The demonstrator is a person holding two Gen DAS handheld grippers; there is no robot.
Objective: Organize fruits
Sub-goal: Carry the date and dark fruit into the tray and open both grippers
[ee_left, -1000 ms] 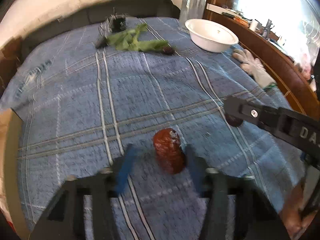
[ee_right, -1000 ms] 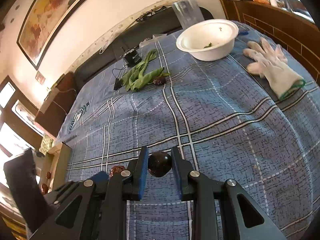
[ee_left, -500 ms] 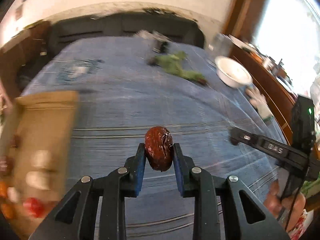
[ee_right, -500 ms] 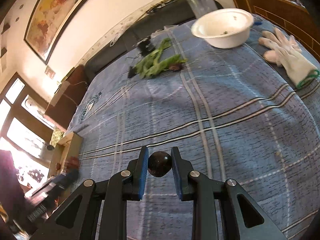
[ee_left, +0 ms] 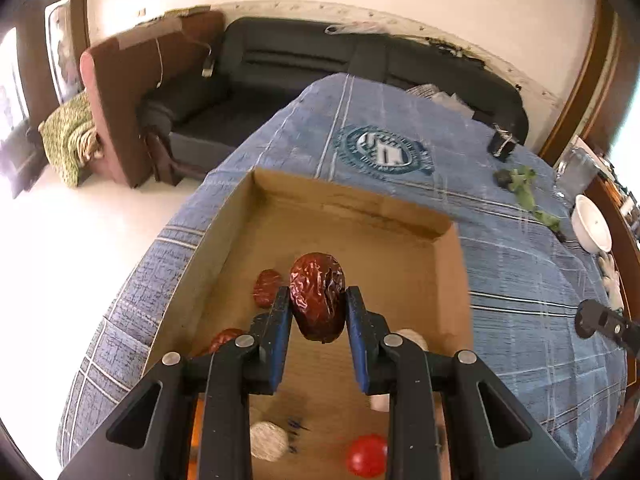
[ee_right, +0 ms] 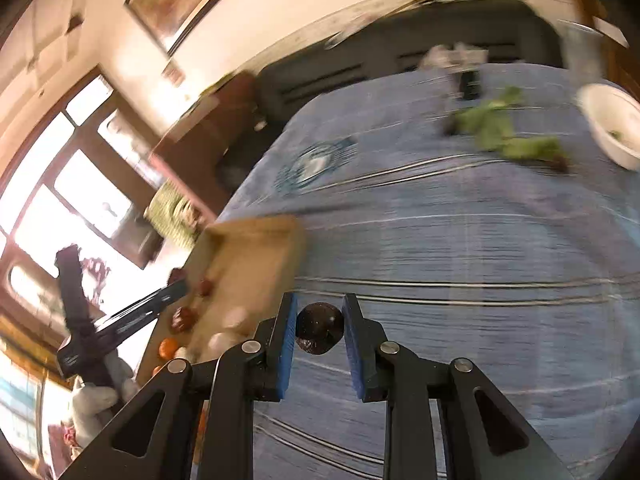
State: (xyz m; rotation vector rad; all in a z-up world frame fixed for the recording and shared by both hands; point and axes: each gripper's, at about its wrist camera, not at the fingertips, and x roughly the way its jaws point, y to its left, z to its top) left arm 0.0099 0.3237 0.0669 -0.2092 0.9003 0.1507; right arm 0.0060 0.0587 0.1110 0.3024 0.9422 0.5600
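- Above the cardboard tray (ee_left: 436, 227), left wrist view: left gripper (ee_left: 318, 322) clenched on a wrinkled red date (ee_left: 318, 296); both blue pads (ee_left: 282, 332) press the fruit's sides, jaws only as far apart as the date is wide; date upright, its upper half standing clear of the fingertips.
- Tray contents, same view: a second red date (ee_left: 266, 287) on the floor just left of the held one; another dark red fruit (ee_left: 222, 338) partly hidden behind the left finger; a pale round item (ee_left: 268, 439) and a red round fruit (ee_left: 366, 455) near the lower edge; kind of the pale one cannot be told.
- Tray sits on a blue plaid cloth (ee_left: 520, 280) with a round printed emblem (ee_left: 384, 151) beyond the tray's far wall.
- Right wrist view, blurred: right gripper (ee_right: 319, 330) clamped on a small dark round fruit (ee_right: 319, 328), held between the blue pads (ee_right: 289, 332) with a narrow gap; it hangs above the cloth, just right of the tray (ee_right: 240, 256).
- Far right of the cloth: green leaves (ee_right: 500, 132); white bowl (ee_right: 612, 128) beside them.
- Behind the bed: a dark sofa (ee_left: 320, 56) against the wall.
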